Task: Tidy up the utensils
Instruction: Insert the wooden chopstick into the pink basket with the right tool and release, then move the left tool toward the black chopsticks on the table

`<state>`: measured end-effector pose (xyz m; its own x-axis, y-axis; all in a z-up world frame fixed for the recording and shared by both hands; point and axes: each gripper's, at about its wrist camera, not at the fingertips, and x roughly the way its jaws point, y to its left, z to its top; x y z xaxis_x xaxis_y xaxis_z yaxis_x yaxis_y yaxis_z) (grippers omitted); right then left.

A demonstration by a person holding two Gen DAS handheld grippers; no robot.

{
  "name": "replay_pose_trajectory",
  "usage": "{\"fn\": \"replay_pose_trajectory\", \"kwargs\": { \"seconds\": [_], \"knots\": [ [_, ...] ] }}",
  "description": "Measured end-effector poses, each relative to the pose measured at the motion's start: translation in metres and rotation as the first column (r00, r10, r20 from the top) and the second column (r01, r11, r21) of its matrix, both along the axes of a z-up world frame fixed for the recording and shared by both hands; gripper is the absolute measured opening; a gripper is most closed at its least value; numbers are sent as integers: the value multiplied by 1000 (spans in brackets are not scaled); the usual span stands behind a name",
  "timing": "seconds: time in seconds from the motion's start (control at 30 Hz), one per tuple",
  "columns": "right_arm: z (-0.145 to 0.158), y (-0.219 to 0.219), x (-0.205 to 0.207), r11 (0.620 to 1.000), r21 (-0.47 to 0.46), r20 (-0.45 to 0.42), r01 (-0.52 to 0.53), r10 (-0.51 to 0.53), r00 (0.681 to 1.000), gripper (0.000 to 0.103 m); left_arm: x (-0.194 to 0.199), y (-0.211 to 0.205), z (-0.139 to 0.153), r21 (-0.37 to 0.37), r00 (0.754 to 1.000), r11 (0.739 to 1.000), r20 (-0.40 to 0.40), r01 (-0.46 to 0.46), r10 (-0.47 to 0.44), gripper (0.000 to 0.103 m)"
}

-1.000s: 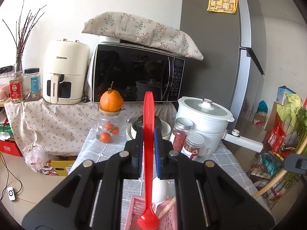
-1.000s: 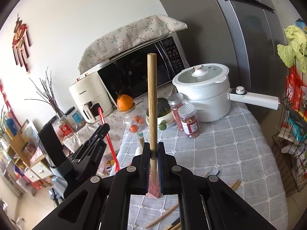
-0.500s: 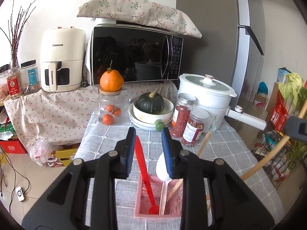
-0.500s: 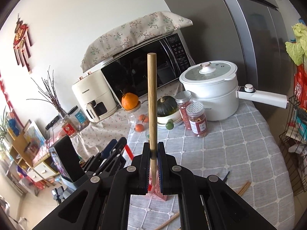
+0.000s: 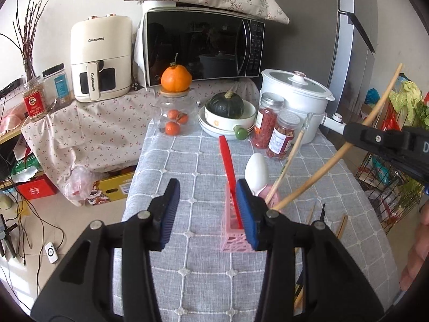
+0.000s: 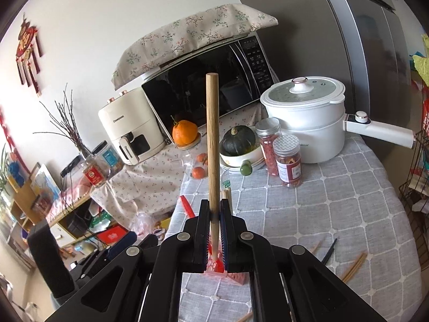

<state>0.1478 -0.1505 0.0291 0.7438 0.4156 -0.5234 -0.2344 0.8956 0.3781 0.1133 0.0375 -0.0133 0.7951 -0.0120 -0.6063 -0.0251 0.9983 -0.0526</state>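
Observation:
A pink utensil basket (image 5: 233, 234) stands on the grey checked tablecloth. In it stand a red spoon (image 5: 227, 158), a white spoon (image 5: 256, 170) and a thin wooden-handled utensil (image 5: 291, 158). My left gripper (image 5: 207, 212) is open and empty, just in front of the basket, its right finger overlapping it. My right gripper (image 6: 214, 230) is shut on a long wooden-handled utensil (image 6: 213, 145), held over the basket (image 6: 236, 275). That utensil (image 5: 335, 153) slants in from the right in the left wrist view, its lower end hidden behind the left gripper's right finger.
Loose chopsticks (image 6: 354, 264) and a dark stick (image 6: 329, 251) lie on the cloth right of the basket. At the back stand two spice jars (image 5: 276, 132), a bowl with a dark squash (image 5: 228, 108), a glass jar with an orange on top (image 5: 174, 107), a white cooker (image 5: 295, 102) and a microwave (image 5: 203, 48).
My left gripper let go of the red spoon into the basket, opened wide and drew back. My right gripper moved the wooden utensil closer over the basket.

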Motion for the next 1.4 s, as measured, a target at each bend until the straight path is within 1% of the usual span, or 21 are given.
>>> {"fn": "replay_pose_trajectory", "kwargs": {
  "seconds": [0.1,0.2,0.23,0.27,0.3,0.33,0.4,0.43,0.47,0.5,0.53,0.57,0.6,0.67,0.77,0.87,0.97,1.07,1.27,1.4],
  "knots": [
    [-6,6,5,1000,-17,-12,-4,4,1000,7,-4,3,-2,-26,999,1000,-48,-1,0,47],
    [-14,12,10,999,-33,-21,-15,14,1000,8,-8,3,-4,-46,997,999,-77,-1,-2,47],
    [-16,14,12,999,-30,-24,-20,20,1000,10,-9,3,-4,-51,996,999,-85,1,-5,47],
    [-19,14,15,999,-23,-30,-30,29,999,10,-10,2,-4,-57,995,998,-94,5,-10,50],
    [-20,14,16,999,-17,-38,-35,35,999,11,-12,1,-4,-62,995,998,-103,9,-15,55],
    [-21,13,17,999,-15,-48,-37,36,998,12,-14,0,-3,-67,994,998,-111,12,-20,57],
    [-19,9,15,999,-21,-51,-35,34,998,21,-17,-3,-4,-81,992,996,-124,23,-33,67],
    [-17,5,13,999,-23,-48,-31,30,998,32,-17,-4,-4,-84,990,996,-134,32,-43,69],
    [-14,0,10,1000,-22,-43,-21,21,999,48,-18,-5,-5,-84,988,996,-144,37,-49,71],
    [-11,-5,7,1000,-21,-38,-10,9,999,55,-18,-7,-7,-82,987,996,-153,43,-55,73],
    [-9,-12,3,1000,-19,-30,3,-3,1000,65,-19,-9,-9,-82,985,995,-163,51,-64,75],
    [-6,-18,0,1000,-20,-25,12,-12,1000,69,-19,-11,-11,-81,982,995,-174,59,-72,77],
    [-4,-24,-3,999,-25,-23,21,-22,1000,71,-19,-13,-13,-77,979,995,-186,68,-81,79],
    [-1,-37,-9,998,-40,-22,45,-46,999,79,-18,-17,-16,-65,973,994,-209,87,-98,82],
    [-5,-56,-14,993,-66,-46,96,-99,994,89,-19,-23,-22,-56,961,992,-246,116,-126,85],
    [-18,-76,-14,985,-83,-102,151,-160,982,92,-20,-30,-26,-44,951,988,-269,148,-155,87],
    [-35,-94,-13,976,-106,-170,192,-208,963,93,-21,-36,-33,-28,941,985,-292,172,-172,91],
    [-52,-111,-14,966,-134,-224,222,-248,943,93,-21,-44,-41,-14,926,981,-329,193,-187,92],
    [-80,-132,-15,947,-226,-321,229,-294,900,93,-16,-61,-56,-12,886,972,-409,234,-219,92],
    [-98,-144,-14,945,-241,-399,222,-305,864,93,-14,-75,-64,-5,866,966,-441,259,-235,92]
  ]
}}
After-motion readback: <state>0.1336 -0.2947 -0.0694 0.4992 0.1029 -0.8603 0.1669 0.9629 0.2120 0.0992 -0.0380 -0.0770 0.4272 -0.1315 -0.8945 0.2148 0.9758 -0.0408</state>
